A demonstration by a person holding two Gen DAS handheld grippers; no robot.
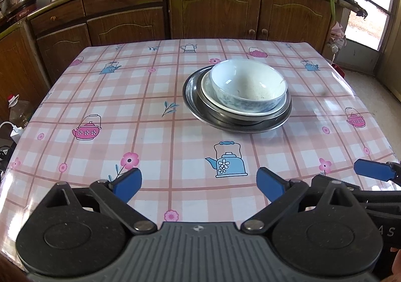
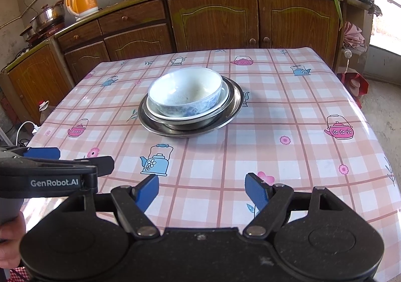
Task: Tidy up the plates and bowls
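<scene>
Centre of left wrist frame: blue-patterned bowl (image 1: 248,86) nested in white dish (image 1: 208,91) on steel plates (image 1: 190,96). Left gripper (image 1: 199,185), right gripper (image 2: 201,190) near frame bottom, fingers apart, empty. Advice: approach bowl rim squarely, lift straight up, avoid dragging stack.

Ahead of my left gripper (image 1: 199,185) the tablecloth (image 1: 100,96) lies bare up to the stacked dishes (image 1: 238,101), which sit ahead and slightly right. From my right gripper (image 2: 201,190) the stack is ahead and slightly left, bare cloth between. Both jaws stand wide, nothing in them. The two grippers crowd each other side by side.
</scene>
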